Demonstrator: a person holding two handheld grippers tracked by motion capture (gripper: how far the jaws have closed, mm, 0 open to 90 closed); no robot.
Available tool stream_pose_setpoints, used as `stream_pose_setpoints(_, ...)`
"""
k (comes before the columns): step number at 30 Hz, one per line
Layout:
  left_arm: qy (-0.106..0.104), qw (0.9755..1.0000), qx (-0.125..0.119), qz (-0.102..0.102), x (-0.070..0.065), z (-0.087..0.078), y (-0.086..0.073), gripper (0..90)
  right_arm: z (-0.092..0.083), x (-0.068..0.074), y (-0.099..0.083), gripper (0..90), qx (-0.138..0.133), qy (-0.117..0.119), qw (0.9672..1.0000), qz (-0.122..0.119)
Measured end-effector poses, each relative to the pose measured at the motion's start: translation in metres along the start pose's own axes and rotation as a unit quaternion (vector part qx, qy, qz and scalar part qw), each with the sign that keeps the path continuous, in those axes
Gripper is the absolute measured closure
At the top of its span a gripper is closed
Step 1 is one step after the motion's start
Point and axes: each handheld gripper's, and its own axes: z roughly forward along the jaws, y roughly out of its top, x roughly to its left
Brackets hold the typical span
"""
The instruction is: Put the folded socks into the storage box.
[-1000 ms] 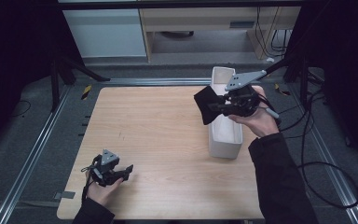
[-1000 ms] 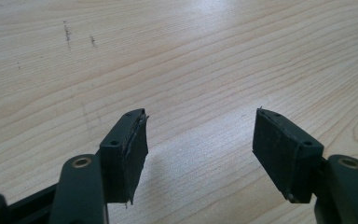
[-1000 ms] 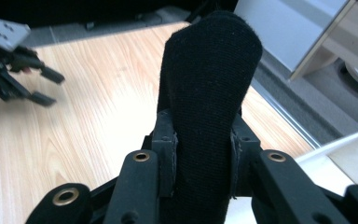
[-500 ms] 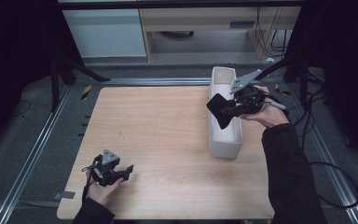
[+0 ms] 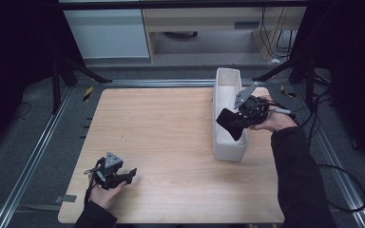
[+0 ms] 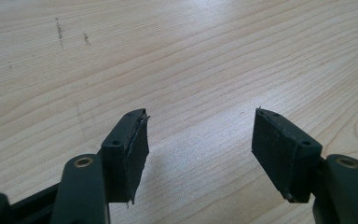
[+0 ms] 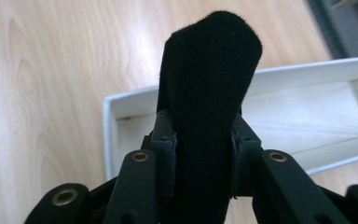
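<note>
Black, soft folded cloth (image 7: 205,93), pinched between the jaws of the right hand-held gripper (image 5: 244,115) over the white bin (image 5: 228,151) on the surface (image 5: 171,137), looks light and limp, best gripped mid-fold, while the left hand-held gripper (image 6: 200,149) rests spread, empty.

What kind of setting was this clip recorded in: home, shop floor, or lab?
Most likely a lab recording station. A bare wooden table stands inside a metal rail frame, dark curtains hang at both sides, and cables trail across the floor. A white bin sits on the table.
</note>
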Motion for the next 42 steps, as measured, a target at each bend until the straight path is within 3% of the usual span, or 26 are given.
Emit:
stream_pose_setpoints(4,-0.001,1.0,0.001,0.001,0.0,0.0,0.0,34.7,0.011,0.002,-0.007,69.5,0.023,0.021,0.9995,-0.003)
stream_pose_setpoints(8,-0.002,1.0,0.005,0.002,0.0,0.001,-0.001,34.8,0.025,0.004,-0.015,69.5,0.053,0.028,0.9982,-0.009)
stream_pose_setpoints(12,-0.002,1.0,0.005,0.001,0.0,0.001,-0.001,34.8,0.037,0.006,-0.02,69.5,0.062,0.039,0.9971,-0.019)
stream_pose_setpoints(19,-0.002,1.0,0.007,0.004,-0.001,0.002,-0.001,34.9,0.065,0.009,-0.022,69.2,0.099,0.07,0.9918,-0.041)
stream_pose_setpoints(26,-0.003,1.0,0.009,0.003,-0.001,0.003,-0.001,34.8,0.084,0.01,-0.023,66.8,0.121,0.087,0.9878,-0.044)
stream_pose_setpoints(31,-0.005,0.9999,0.009,0.006,-0.002,0.002,-0.001,34.7,0.078,0.009,-0.022,57.3,0.117,0.086,0.9891,-0.025)
stream_pose_setpoints(35,-0.007,0.9999,0.014,0.003,-0.002,0.004,-0.001,34.7,0.068,0.007,-0.021,54.6,0.095,0.071,0.9928,-0.018)
stream_pose_setpoints(40,-0.006,0.9999,0.012,0.006,-0.003,0.004,0.0,34.5,0.06,0.006,-0.017,57.6,0.055,0.056,0.9968,-0.011)
stream_pose_setpoints(42,-0.007,0.9999,0.014,0.004,-0.002,0.004,-0.001,34.5,0.062,0.006,-0.015,65.4,0.062,0.057,0.9964,-0.006)
